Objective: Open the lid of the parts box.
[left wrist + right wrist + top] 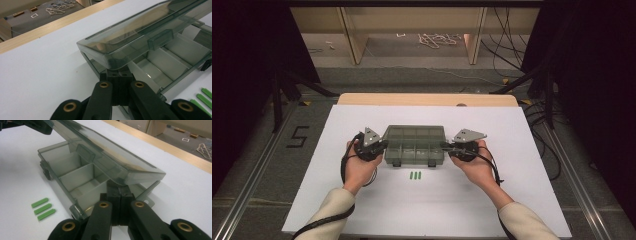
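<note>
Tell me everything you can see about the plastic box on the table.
The box is smoky, see-through plastic, rectangular, with thin walls dividing it into compartments that look empty. Its hinged lid is partly raised, tilted over the tray, and carries a latch tab on its front edge. The box lies on the white sheet, behind three green sticks. The left gripper and right gripper, jaws shut, sit under the lid's two ends.

Both forearms reach forward, angled inward. The left gripper (379,146) and the right gripper (448,147) face each other, jaws closed.
</note>
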Available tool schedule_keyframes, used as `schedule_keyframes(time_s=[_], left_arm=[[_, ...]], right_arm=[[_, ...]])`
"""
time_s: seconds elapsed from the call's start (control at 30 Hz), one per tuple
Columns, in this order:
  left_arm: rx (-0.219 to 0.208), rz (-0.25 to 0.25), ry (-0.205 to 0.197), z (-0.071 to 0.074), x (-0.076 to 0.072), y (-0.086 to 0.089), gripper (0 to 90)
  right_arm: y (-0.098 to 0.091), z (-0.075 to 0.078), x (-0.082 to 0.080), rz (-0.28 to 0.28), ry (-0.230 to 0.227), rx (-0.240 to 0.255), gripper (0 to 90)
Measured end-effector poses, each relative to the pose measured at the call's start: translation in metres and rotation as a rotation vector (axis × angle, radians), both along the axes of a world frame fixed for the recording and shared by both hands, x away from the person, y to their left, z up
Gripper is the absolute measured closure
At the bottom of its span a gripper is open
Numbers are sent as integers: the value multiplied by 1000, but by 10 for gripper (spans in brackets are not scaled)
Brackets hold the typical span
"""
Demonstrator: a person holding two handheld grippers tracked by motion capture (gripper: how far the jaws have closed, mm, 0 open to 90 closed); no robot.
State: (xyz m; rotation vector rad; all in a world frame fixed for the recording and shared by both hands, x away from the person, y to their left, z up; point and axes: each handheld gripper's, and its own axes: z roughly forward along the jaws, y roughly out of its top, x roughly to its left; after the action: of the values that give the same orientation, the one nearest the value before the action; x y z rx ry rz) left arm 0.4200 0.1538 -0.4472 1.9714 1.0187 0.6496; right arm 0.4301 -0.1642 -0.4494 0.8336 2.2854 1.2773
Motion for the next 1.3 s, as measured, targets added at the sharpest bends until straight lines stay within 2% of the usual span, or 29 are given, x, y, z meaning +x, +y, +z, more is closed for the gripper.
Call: schedule_keyframes(time_s=[0.03, 0.07, 0.13, 0.27, 0.3, 0.37, 0.53, 0.6, 0.63, 0.73, 0.87, 1.1, 1.17, 1.2, 1.3], left_arm=[[-9, 3, -2, 0, 1, -1, 900], [3, -3, -1, 1, 2, -1, 900], [-22, 3, -7, 2, 4, -4, 900], [-10, 3, -19, 6, 7, -4, 900], [-23, 11, -21, 6, 7, -5, 900], [-15, 6, -13, 7, 9, -5, 900], [-37, 21, -19, 8, 12, -7, 900], [-25, 15, -19, 11, 14, -6, 900], [-47, 17, -23, 11, 15, -7, 900], [-63, 25, -26, 12, 17, -8, 900], [-63, 32, -33, 14, 18, -8, 900], [-76, 35, -44, 18, 21, -9, 900], [-65, 32, -44, 19, 22, -9, 900], [-84, 37, -45, 19, 23, -11, 900], [-83, 34, -53, 20, 24, -12, 900]], right_arm=[[1, 1, 0, -5, -2, 7, 900], [1, 1, 1, -7, -4, 7, 900], [2, 3, 2, -9, -11, 12, 900], [2, 6, 4, -16, -17, 24, 900], [2, 7, 5, -13, -18, 24, 900], [3, 8, 5, -20, -19, 32, 900], [4, 10, 7, -31, -31, 41, 900], [4, 11, 8, -32, -36, 46, 900], [4, 12, 9, -30, -35, 43, 900], [6, 12, 11, -31, -38, 57, 900], [7, 15, 12, -39, -38, 58, 900], [9, 17, 12, -63, -68, 72, 900], [10, 18, 12, -67, -66, 77, 900], [10, 19, 14, -75, -71, 81, 900], [10, 21, 15, -78, -77, 81, 900]])
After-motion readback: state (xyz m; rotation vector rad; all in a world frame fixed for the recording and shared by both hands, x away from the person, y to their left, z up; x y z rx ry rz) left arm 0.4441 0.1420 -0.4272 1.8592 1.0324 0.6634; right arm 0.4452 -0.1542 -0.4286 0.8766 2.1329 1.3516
